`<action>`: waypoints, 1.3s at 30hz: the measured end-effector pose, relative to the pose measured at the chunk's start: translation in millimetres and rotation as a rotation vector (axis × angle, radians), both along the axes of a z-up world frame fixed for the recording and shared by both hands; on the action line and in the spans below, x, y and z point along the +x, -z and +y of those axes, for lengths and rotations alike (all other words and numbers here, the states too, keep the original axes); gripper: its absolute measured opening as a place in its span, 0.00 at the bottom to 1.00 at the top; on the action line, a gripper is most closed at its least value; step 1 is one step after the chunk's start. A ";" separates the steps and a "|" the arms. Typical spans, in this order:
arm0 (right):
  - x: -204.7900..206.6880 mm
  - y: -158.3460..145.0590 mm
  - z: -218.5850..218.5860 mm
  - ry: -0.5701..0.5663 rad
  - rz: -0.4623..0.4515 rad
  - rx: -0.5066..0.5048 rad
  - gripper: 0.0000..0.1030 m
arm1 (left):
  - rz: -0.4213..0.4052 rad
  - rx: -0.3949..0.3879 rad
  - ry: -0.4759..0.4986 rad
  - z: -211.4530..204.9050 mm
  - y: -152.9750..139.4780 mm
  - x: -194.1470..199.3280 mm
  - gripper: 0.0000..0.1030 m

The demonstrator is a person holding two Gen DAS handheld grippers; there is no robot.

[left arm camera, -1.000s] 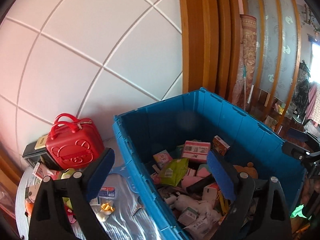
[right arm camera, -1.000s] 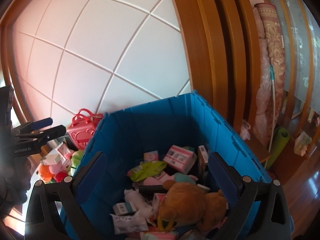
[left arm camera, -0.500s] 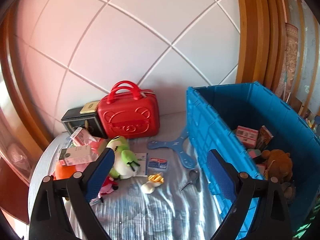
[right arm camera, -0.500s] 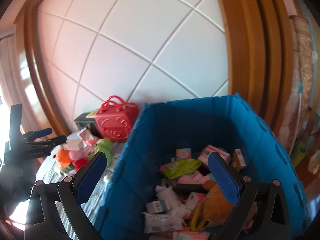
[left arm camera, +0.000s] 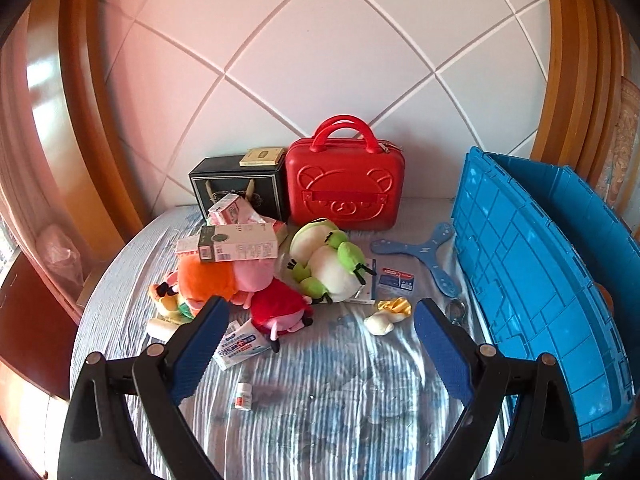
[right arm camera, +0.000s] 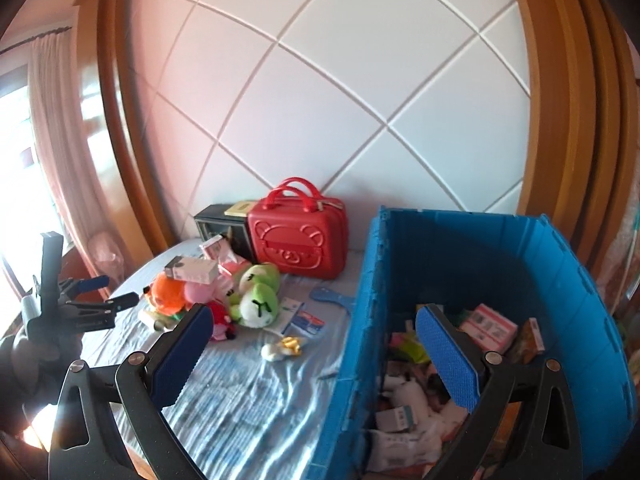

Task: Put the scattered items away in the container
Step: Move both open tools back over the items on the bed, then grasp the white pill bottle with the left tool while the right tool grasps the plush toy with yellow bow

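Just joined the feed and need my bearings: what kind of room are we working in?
Probably a bedroom at home: a bed sheet strewn with plush toys, a padded headboard behind, and a window curtain at the side.

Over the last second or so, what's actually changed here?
Both views swung left, from the blue bin to the scattered toys. The left hand-held gripper now faces the green frog plush; the right hand-held gripper straddles the bin's wall. Nothing was grabbed or dropped; both stayed open and empty, items unmoved.
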State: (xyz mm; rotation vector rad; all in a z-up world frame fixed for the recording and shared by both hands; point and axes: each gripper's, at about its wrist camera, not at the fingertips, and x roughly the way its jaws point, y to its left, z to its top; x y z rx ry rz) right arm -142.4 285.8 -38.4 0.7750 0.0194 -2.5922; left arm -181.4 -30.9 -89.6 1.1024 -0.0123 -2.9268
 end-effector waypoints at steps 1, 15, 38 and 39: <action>2.5 -1.7 -9.2 -0.006 -0.001 0.003 1.00 | -0.002 0.008 -0.007 -10.7 2.7 1.8 0.92; 8.6 56.9 -146.2 -0.077 -0.093 0.063 1.00 | -0.161 -0.023 -0.042 -116.3 102.0 14.0 0.92; -69.2 284.5 -199.5 -0.034 -0.386 0.179 1.00 | -0.341 -0.078 -0.007 -122.6 308.1 -44.6 0.31; -72.9 290.7 -200.7 -0.034 -0.389 0.183 1.00 | -0.347 -0.079 -0.007 -122.9 311.7 -44.9 0.26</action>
